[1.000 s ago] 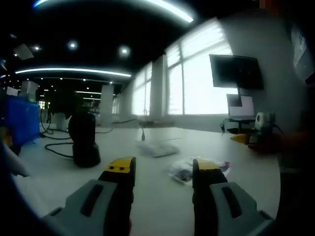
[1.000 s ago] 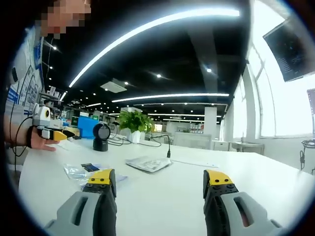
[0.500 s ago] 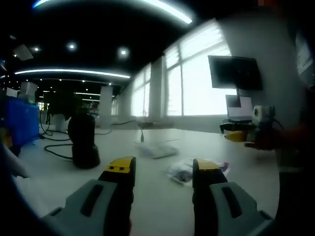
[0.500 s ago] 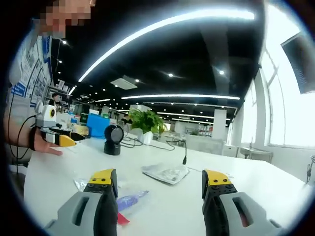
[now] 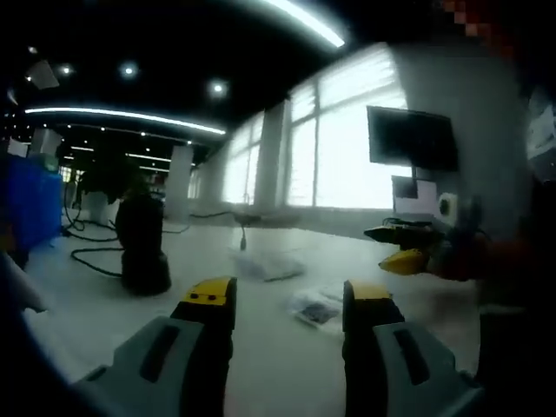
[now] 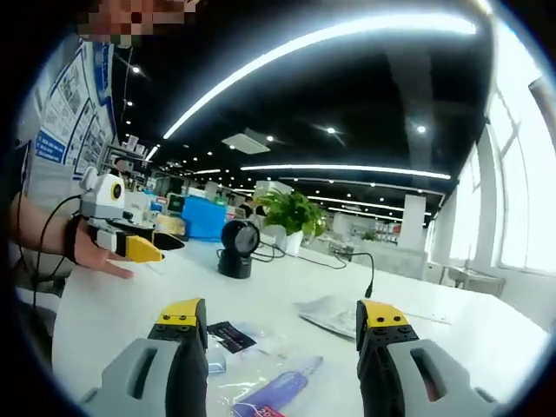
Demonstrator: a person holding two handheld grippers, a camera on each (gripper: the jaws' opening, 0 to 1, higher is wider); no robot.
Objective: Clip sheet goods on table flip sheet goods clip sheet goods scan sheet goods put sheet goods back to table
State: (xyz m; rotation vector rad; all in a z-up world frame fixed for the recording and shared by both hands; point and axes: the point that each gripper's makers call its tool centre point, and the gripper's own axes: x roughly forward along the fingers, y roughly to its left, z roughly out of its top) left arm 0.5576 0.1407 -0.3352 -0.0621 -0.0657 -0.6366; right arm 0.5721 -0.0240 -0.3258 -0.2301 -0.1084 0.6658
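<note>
Right gripper (image 6: 282,334) jaws apart, empty, low centre. Clear packet (image 6: 261,382) flat on table (image 6: 113,313) between them: drop, pinch near edge. Left gripper (image 5: 287,304) gaping, empty. Scanner (image 6: 236,249) mid-frame, beyond.

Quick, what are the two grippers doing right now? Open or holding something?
Left gripper: open, holding nothing, above the table.
Right gripper: open, holding nothing, over the clear packets.
</note>
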